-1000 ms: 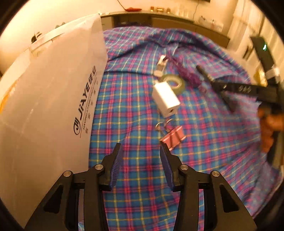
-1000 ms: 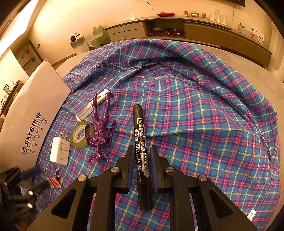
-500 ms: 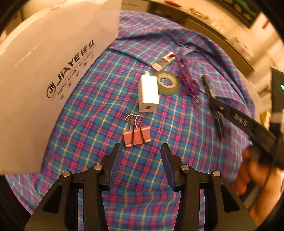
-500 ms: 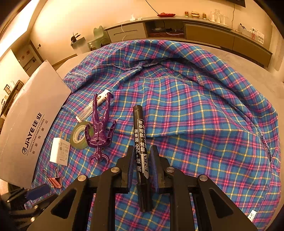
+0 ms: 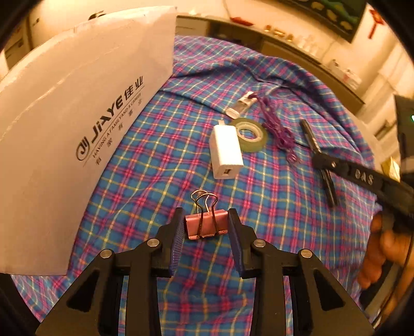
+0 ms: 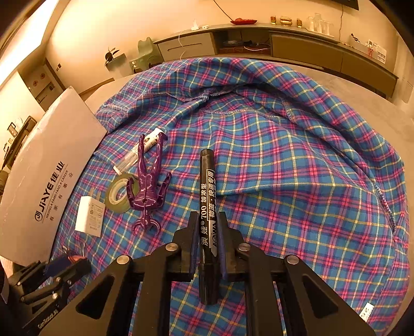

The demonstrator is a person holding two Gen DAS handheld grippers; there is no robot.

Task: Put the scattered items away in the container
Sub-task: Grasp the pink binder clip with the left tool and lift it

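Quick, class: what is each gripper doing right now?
Left gripper: closing on the pink binder clip.
Right gripper: shut on the black marker.

A home living room is shown. Along the far wall, across the top of the right wrist view, a long low sideboard (image 6: 297, 49) is seen, with open shelves, loose cables, a red dish (image 6: 243, 20), small golden ornaments (image 6: 284, 21) and clear glassware (image 6: 319, 24) set on its top. A small potted plant (image 6: 111, 55) stands at upper left. At the upper right of the left wrist view, a red hanging knot ornament (image 5: 375, 25) is seen on the wall beside a dark framed screen (image 5: 333, 18). Warm indoor light fills the room.
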